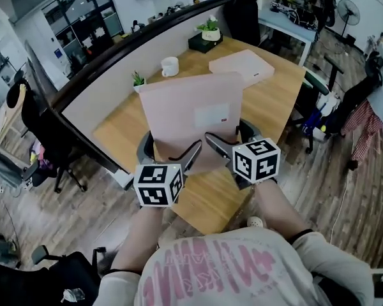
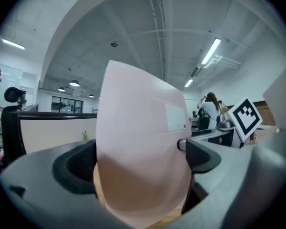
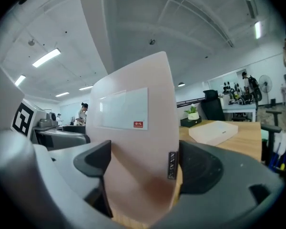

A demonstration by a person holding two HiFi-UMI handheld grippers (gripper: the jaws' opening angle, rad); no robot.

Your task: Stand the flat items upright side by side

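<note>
- Held item: a flat pink box [image 1: 191, 116] stands near upright at the centre of the head view, its broad labelled face turned toward the camera; its lower edge lies behind the grippers, so whether it rests on the desk [image 1: 277, 101] cannot be told.
- Left gripper [image 1: 171, 150]: jaws set wide and closed on the lower left part of the pink box; in the left gripper view the box fills the gap from one pad to the other.
- Right gripper [image 1: 230, 139]: jaws likewise wide, clamped on the lower right part of the same box; the right gripper view shows the box pressed between both pads.
- Other flat item: a second pink box [image 1: 241, 67] lies flat on the desk in the upper right of the head view, well apart from the held one; a mug [image 1: 170, 66] stands at the upper left of the desk.
- Step in hand (judged): setting the first box on edge; the second box is not yet raised.
- Good practice (judged): bring the lower edge down square to the desk; keep both grippers level so the box does not twist; test the balance before opening the jaws, since a thin box topples easily; leave room beside it for the second box.
</note>
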